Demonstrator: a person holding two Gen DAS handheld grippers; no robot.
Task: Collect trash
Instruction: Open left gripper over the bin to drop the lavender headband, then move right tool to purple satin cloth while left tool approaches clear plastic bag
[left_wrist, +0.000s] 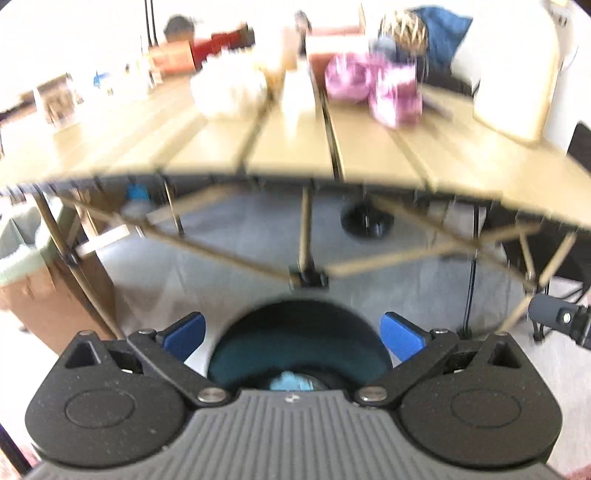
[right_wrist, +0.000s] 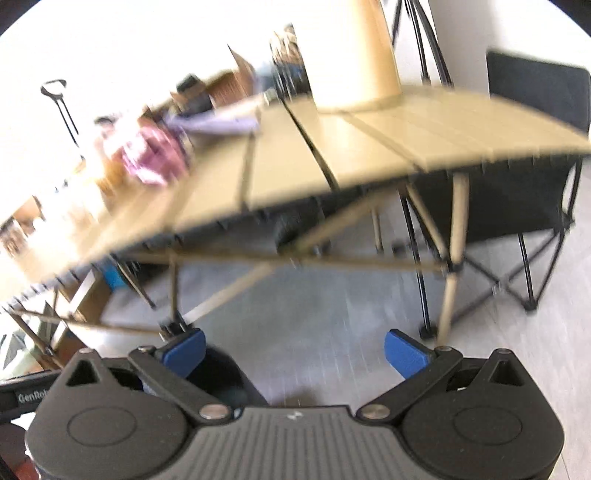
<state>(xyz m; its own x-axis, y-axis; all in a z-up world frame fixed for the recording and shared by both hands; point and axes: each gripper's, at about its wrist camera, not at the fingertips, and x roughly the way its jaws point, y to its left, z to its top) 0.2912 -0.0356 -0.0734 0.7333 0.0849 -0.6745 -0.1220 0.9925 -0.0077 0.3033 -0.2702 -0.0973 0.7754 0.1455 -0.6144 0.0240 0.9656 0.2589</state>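
Observation:
Both views are motion-blurred. My left gripper (left_wrist: 293, 334) is open and empty, held low in front of the tan slatted table (left_wrist: 291, 147), right above a dark round bin (left_wrist: 299, 350) with something light blue inside. On the table lie pink-purple crumpled wrappers (left_wrist: 373, 86) and a white crumpled bag (left_wrist: 229, 90). My right gripper (right_wrist: 293, 350) is open and empty, below the table's front edge (right_wrist: 295, 192). The pink wrappers (right_wrist: 147, 155) show at the left and a pale purple sheet (right_wrist: 218, 123) further back.
A tan upright board (left_wrist: 517, 85) stands at the table's right end, also in the right wrist view (right_wrist: 358, 55). A black folding chair (right_wrist: 532, 155) stands right of the table. A cardboard box (left_wrist: 44, 295) with a pale liner sits on the floor at left. Crossed table legs (left_wrist: 306, 236) lie ahead.

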